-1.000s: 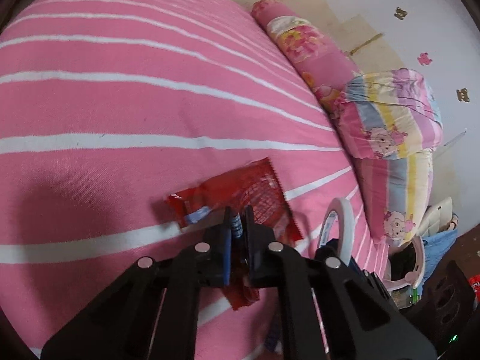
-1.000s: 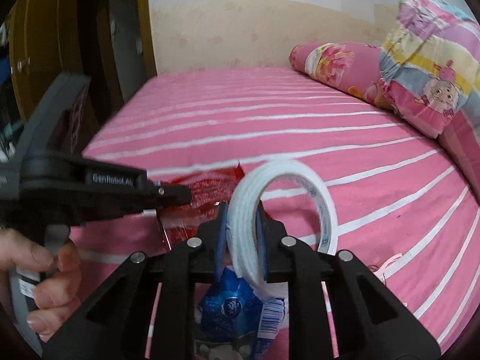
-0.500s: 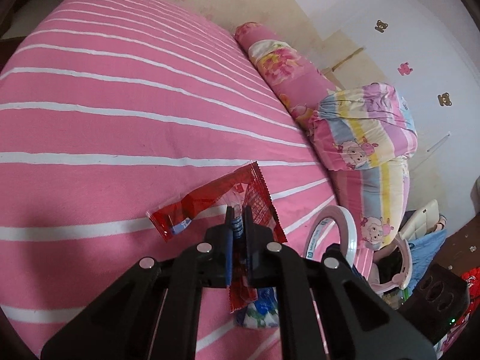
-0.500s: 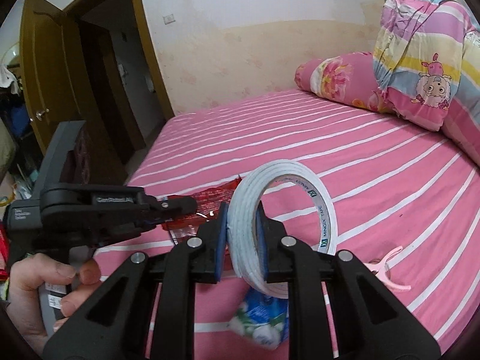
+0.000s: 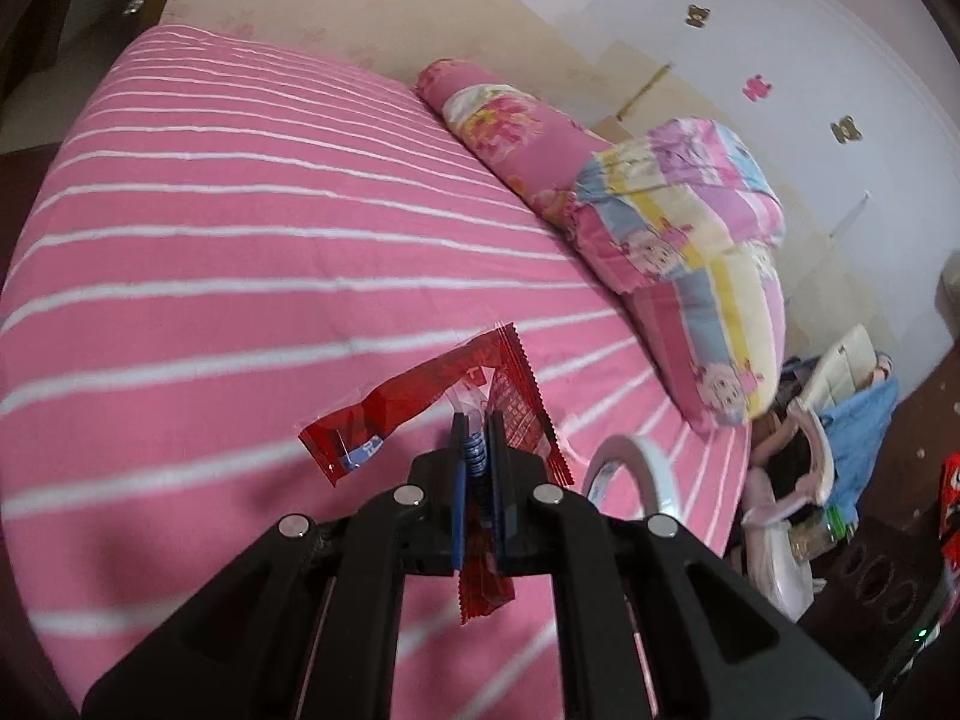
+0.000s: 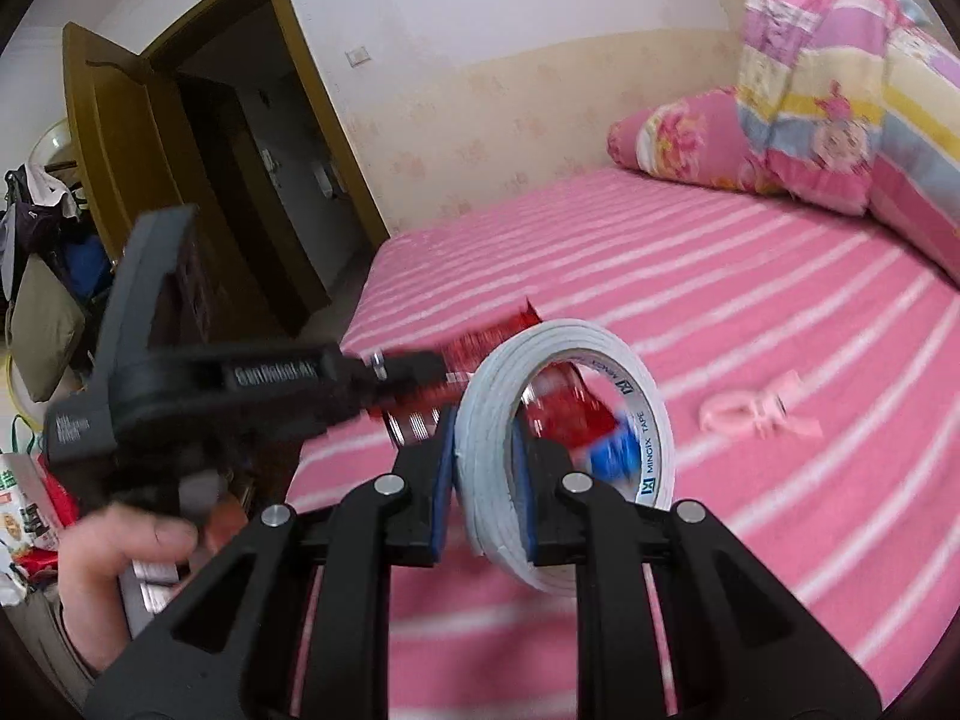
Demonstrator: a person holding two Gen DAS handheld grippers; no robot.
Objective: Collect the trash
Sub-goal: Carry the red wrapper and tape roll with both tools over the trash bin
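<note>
We see left hand-held gripper pinching red wrapper above bed | right hand-held gripper clamping tape roll above bed

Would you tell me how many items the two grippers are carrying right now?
2. A red wrapper is clamped in the left gripper above the bed; a white tape roll is clamped in the right gripper.

Glossy red plastic wrapper, matt white tape roll, striped cloth bedsheet, matt black plastic left tool
</note>
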